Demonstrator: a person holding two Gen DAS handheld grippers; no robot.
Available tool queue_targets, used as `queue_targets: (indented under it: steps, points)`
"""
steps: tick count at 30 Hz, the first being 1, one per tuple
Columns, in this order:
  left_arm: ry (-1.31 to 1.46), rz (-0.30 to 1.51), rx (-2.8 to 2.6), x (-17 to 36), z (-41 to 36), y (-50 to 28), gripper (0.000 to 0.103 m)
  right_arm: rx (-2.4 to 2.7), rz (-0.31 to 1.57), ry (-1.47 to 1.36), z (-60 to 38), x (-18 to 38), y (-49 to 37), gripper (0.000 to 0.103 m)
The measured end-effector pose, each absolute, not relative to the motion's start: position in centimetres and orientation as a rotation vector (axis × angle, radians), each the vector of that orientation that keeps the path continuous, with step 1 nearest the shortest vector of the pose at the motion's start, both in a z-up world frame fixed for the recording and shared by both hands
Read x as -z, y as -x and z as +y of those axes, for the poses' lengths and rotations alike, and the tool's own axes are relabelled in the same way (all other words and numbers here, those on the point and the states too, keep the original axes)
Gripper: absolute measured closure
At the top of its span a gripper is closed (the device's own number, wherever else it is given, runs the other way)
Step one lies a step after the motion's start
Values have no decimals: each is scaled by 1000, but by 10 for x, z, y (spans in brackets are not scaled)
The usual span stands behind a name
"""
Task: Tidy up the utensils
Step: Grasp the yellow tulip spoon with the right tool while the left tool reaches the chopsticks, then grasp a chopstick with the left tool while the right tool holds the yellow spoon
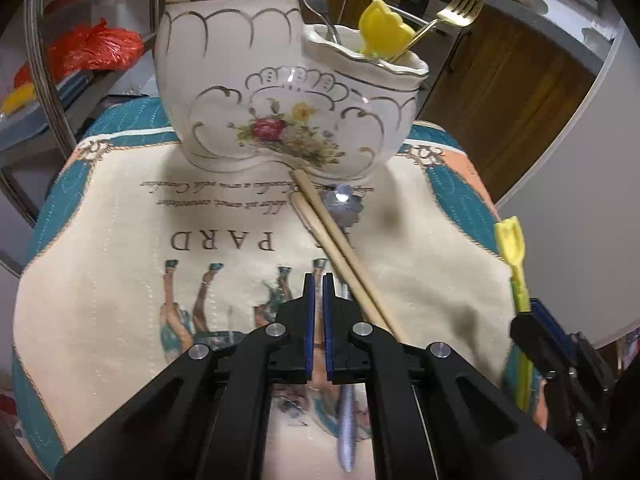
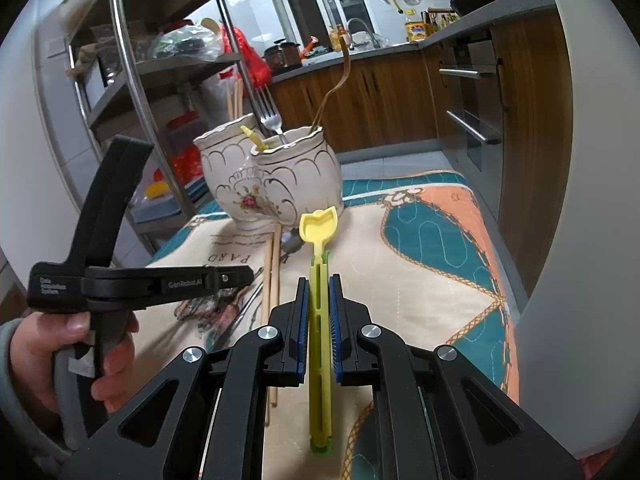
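A white floral ceramic holder (image 1: 280,92) (image 2: 272,176) with two compartments stands at the far end of the printed mat (image 1: 100,240). Its lower compartment holds a gold fork (image 1: 460,4), a yellow plastic utensil (image 1: 384,28) and a silver fork (image 2: 270,116). Two wooden chopsticks (image 1: 340,248) (image 2: 270,280) and a metal spoon (image 1: 346,420) lie on the mat in front of it. My left gripper (image 1: 318,280) (image 2: 248,274) is shut just left of the chopsticks, with nothing visible between its pads. My right gripper (image 2: 319,280) (image 1: 532,320) is shut on a yellow-green plastic utensil (image 2: 319,232) (image 1: 510,240), held above the mat.
A metal shelf rack (image 2: 132,80) with bags and containers stands to the left of the mat. Wooden kitchen cabinets (image 2: 380,96) and a counter run behind. A white surface (image 2: 580,240) borders the mat on the right. A person's hand (image 2: 100,344) holds the left gripper's handle.
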State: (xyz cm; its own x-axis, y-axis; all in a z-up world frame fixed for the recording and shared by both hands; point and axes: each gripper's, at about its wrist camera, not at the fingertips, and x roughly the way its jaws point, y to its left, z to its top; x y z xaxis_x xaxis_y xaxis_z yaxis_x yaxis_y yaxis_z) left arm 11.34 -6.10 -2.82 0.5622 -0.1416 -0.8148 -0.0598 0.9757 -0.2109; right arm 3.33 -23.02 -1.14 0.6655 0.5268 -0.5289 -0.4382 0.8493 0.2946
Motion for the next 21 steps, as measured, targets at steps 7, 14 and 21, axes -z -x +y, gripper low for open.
queue_targets:
  steps: [7, 14, 21]
  points:
    - [196, 974, 75, 25, -74, -113, 86, -546, 649, -149, -230, 12, -33, 92]
    - [187, 948, 61, 17, -76, -118, 76, -548, 653, -149, -230, 12, -33, 92]
    - [187, 968, 58, 28, -77, -127, 76, -546, 653, -149, -231, 12, -33, 92]
